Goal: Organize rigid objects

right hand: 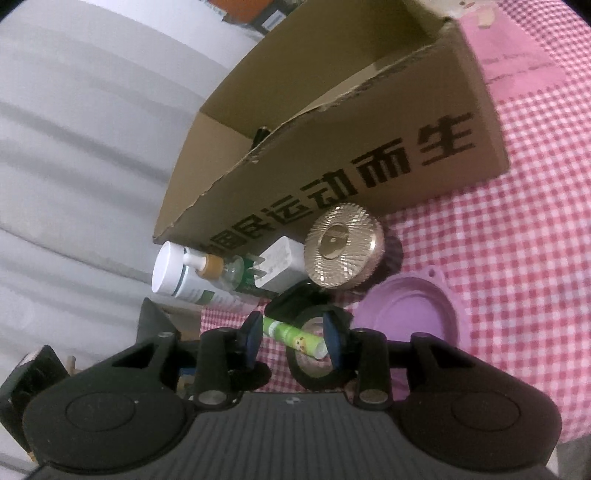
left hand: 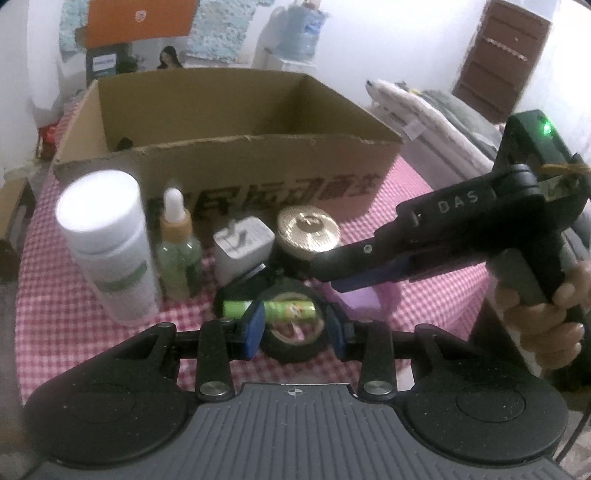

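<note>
A small green tube [left hand: 280, 308] lies across a black tape roll [left hand: 291, 350] on the pink checked cloth [left hand: 74, 325]. My left gripper [left hand: 295, 330] hovers just short of them, its jaws apart, and the roll shows through the gap. My right gripper [left hand: 328, 275] reaches in from the right above a purple lid [left hand: 369, 301], with nothing between its blue pads. In the right wrist view the green tube [right hand: 291, 334] and the tape roll [right hand: 314, 376] lie beyond my right gripper [right hand: 293, 338]. Behind them stand a white bottle [left hand: 107, 251], a dropper bottle [left hand: 177, 251], a white charger plug [left hand: 242, 251] and a gold-lidded jar [left hand: 308, 232].
An open cardboard box [left hand: 221, 166] with printed characters stands right behind the row of objects. Folded blankets [left hand: 424, 122] lie at the right, and a water jug [left hand: 301, 33] stands at the back. A person's hand [left hand: 543, 321] holds the right gripper's handle.
</note>
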A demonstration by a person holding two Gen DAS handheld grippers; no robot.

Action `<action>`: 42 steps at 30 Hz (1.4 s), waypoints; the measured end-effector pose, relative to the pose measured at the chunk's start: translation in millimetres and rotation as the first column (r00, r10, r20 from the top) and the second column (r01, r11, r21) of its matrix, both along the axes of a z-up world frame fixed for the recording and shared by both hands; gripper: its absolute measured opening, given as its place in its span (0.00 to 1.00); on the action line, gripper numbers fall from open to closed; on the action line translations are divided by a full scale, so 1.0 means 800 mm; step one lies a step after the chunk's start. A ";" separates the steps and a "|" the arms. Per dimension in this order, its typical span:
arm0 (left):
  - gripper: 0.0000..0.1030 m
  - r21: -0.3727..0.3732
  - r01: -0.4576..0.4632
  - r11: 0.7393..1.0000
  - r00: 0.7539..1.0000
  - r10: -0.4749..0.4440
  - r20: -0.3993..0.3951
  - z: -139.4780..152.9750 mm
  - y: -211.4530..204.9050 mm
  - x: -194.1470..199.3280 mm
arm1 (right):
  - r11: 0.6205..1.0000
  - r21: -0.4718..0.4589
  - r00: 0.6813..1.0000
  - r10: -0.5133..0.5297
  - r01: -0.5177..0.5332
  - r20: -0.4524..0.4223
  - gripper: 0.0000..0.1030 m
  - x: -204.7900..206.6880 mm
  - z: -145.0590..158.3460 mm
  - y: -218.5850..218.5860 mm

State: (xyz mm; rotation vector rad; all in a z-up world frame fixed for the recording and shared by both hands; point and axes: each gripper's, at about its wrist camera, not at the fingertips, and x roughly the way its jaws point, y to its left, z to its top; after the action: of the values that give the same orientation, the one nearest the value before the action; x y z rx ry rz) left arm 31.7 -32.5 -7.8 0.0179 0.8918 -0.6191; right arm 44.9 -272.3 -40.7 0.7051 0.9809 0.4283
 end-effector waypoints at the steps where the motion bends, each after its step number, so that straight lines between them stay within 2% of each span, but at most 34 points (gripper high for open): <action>1: 0.35 0.002 0.009 1.000 1.000 -0.009 -0.003 -0.001 -0.002 -0.002 | 1.000 -0.003 1.000 0.003 -0.003 -0.006 0.40 -0.004 -0.001 -0.002; 5: 0.35 0.005 0.031 0.999 0.999 -0.031 -0.006 -0.002 -0.005 -0.013 | 1.000 -0.027 1.000 0.015 -0.015 -0.009 0.41 -0.026 -0.003 -0.003; 6: 0.35 0.005 0.035 0.999 0.999 -0.035 -0.005 -0.002 -0.004 -0.015 | 0.999 0.021 1.000 0.027 -0.026 -0.011 0.41 -0.032 -0.004 -0.004; 11: 0.37 0.037 0.032 0.999 0.999 -0.032 -0.002 -0.004 0.003 -0.026 | 0.999 0.002 0.999 0.046 -0.046 0.013 0.41 -0.049 -0.005 0.003; 14: 0.37 0.060 0.020 0.998 1.000 -0.019 -0.012 -0.008 0.005 -0.026 | 0.993 -0.095 0.996 0.071 -0.065 0.059 0.41 -0.054 -0.001 0.020; 16: 0.37 0.063 0.014 0.998 1.000 -0.013 -0.020 -0.011 0.004 -0.025 | 0.979 -0.195 0.991 0.086 -0.066 0.098 0.41 -0.058 0.005 0.028; 18: 0.37 0.072 0.015 0.997 1.000 -0.013 -0.026 -0.014 0.002 -0.022 | 0.966 -0.246 0.987 0.106 -0.073 0.122 0.41 -0.059 0.010 0.033; 25: 0.38 0.107 0.033 0.994 0.999 -0.030 -0.036 -0.030 -0.013 -0.015 | 0.988 -0.113 0.992 0.116 -0.110 0.049 0.41 -0.052 -0.003 0.027; 28: 0.38 0.125 0.037 0.992 0.999 -0.034 -0.032 -0.033 -0.020 -0.013 | 0.990 -0.112 0.996 0.085 -0.081 0.025 0.40 -0.050 -0.008 0.019; 37: 0.41 0.137 0.050 0.989 0.999 -0.048 -0.022 -0.035 -0.037 -0.002 | 0.991 -0.119 0.998 -0.061 0.064 0.028 0.40 -0.042 -0.005 -0.026; 42: 0.42 0.120 0.044 0.992 0.999 -0.040 -0.031 -0.035 -0.030 0.000 | 0.997 -0.074 0.997 0.012 -0.006 0.074 0.41 -0.047 0.016 -0.018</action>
State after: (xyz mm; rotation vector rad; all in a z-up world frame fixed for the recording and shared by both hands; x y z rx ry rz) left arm 31.4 -56.4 -36.0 0.1376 0.9579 -0.6048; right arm 7.6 -286.9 -28.0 0.6138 0.9250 0.4215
